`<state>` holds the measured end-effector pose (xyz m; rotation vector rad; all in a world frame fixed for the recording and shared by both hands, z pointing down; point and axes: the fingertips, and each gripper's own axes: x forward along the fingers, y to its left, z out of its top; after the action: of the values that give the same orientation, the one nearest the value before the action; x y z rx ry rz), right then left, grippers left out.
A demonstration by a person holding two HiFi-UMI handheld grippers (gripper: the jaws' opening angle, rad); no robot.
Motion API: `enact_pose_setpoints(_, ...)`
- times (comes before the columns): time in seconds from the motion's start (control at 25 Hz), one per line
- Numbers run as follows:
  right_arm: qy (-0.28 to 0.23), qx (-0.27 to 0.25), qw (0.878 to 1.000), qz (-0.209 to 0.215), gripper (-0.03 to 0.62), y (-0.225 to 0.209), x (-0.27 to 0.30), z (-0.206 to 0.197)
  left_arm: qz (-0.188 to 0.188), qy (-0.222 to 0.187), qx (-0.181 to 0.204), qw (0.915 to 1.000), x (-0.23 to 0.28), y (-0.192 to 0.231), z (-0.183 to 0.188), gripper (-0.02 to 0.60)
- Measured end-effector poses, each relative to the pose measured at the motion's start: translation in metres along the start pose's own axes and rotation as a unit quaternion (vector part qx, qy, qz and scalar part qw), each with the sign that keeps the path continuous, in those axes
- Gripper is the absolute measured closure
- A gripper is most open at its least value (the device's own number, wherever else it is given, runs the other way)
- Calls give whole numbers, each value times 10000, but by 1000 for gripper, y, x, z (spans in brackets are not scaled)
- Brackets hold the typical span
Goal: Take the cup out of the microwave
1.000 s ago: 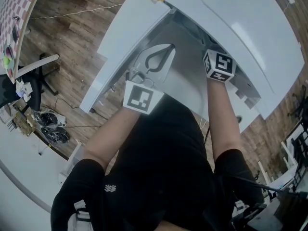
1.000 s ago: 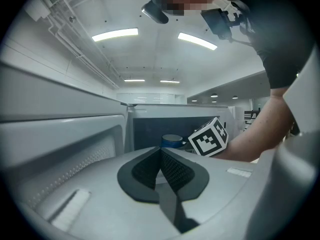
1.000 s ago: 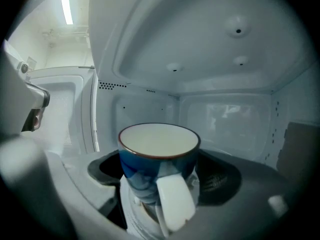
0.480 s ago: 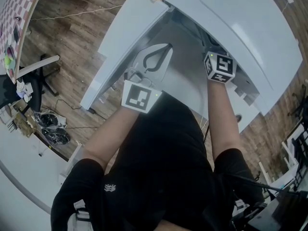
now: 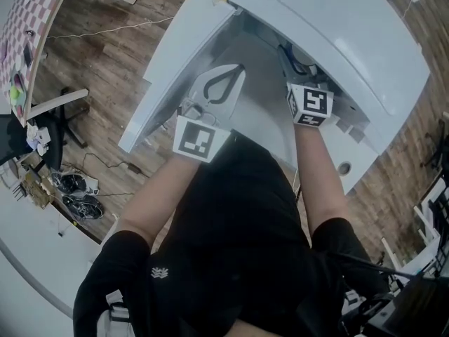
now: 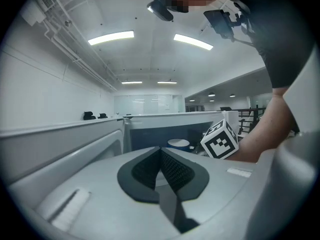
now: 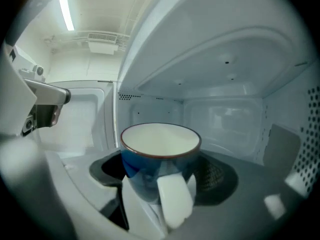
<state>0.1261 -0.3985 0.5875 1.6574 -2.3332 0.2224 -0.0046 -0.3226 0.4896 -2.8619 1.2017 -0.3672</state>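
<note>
Cup (image 7: 159, 156) sits inside the open microwave (image 7: 225, 109), handle (image 7: 175, 204) facing out. The right tongs (image 7: 161, 170) have just been closing a little from their widest, so their pads (image 7: 216, 176) now seem to press its two sides. I judge the grip taken, with drawing it out next; the left tongs (image 6: 160, 156) hang outside, pinched together and empty.

Hard glare over a fisheye scene.
Ceiling strips (image 6: 111, 37) burn bright above the left gripper (image 6: 160, 150), its near body soft; both gripper views bend and darken at the rims. In the right gripper view the cup (image 7: 160, 144) handle smears, microwave (image 7: 225, 59) walls evenly lit.
</note>
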Motion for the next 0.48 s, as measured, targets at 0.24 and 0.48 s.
enact_pose_setpoints(0.24,-34,4,9999,108,197,11,-17,5,-14,-107,133,9999,-6,-5,18,580)
enact_pose_setpoints(0.48,8,-64,9995,304,197,23,-31,10,62,-178,127,9997,-11,-5,31,580)
